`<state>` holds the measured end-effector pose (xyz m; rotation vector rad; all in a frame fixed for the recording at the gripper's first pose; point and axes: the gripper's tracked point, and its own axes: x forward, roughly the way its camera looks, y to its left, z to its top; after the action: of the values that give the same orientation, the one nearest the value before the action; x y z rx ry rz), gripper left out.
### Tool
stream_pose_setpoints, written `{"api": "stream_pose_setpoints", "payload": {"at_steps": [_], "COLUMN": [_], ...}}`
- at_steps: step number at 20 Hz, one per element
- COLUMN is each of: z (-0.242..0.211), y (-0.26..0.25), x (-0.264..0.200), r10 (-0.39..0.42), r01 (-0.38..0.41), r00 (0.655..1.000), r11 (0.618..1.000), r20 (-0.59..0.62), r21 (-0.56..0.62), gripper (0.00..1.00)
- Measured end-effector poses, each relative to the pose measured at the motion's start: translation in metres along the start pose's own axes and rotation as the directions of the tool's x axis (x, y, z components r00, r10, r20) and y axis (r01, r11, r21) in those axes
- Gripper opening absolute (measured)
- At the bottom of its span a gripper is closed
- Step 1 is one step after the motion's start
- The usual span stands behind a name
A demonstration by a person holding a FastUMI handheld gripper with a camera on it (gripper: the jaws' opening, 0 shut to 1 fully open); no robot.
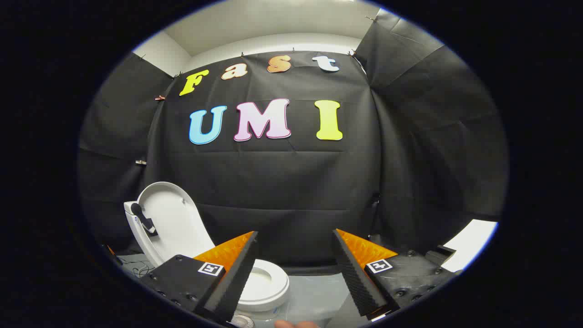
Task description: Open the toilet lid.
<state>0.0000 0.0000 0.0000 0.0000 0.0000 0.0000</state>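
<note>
Black cloth wall (291,191) beyond tool (295,237); tool released, fingers apart, empty. Toilet (266,284) by left finger, lid (171,218) upright. Grey floor (319,296).

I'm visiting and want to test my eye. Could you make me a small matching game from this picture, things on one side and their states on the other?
Things:
1. toilet lid
2. toilet seat
3. gripper
4. floor

States:
A. fingers apart, holding nothing
B. raised, leaning back
C. grey, beyond the fingers
D. down, flat on the bowl

Pairs: 1-B, 2-D, 3-A, 4-C
</note>
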Motion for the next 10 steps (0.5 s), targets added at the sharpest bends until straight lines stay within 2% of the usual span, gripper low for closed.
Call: {"api": "stream_pose_setpoints", "payload": {"at_steps": [10], "z": [0.0014], "y": [0.0005], "x": [-0.0005], "r10": [0.004], "r01": [-0.005], "r00": [1.0], "r11": [1.0], "r20": [0.004], "r21": [0.009], "gripper": [0.98]}}
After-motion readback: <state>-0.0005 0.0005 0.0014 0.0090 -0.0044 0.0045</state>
